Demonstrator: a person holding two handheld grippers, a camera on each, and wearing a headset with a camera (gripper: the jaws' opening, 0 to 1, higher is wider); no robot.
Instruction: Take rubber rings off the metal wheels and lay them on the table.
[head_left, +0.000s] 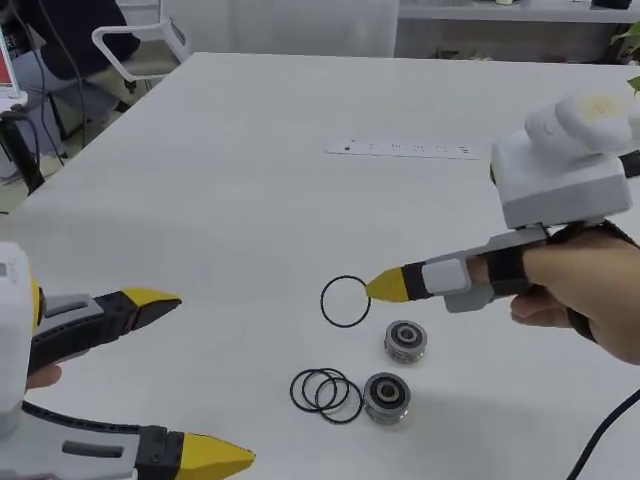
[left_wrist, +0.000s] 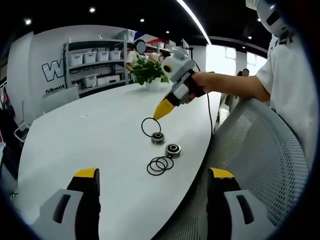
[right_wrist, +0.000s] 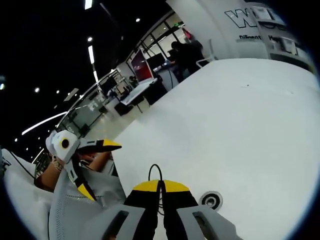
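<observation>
You're holding the right claw (head_left: 385, 287) pinched together on one rubber ring (head_left: 345, 301). The ring is hanging off the yellow tips, just beside the upper metal wheel (head_left: 405, 340). Can't tell if it's touching the counter (head_left: 250, 180).

The second metal wheel (head_left: 386, 396) is sitting nearer you, close to the first but apart. Three loose rings (head_left: 326, 392) are lying flat and overlapping, just beside that second wheel on its left.

Your left claw (head_left: 212, 379) is hovering low at the left with its jaws spread wide, gripping nothing, well apart from the rings.

Edges: in the left gripper view, wheels and rings are all sitting near the counter's near edge, with a mesh chair (left_wrist: 260, 150) just past it. Not much margin on that side.

Room: open white surface is running from the held ring out to the power strip (head_left: 405, 149) far back. More is spreading left between the two claws.
</observation>
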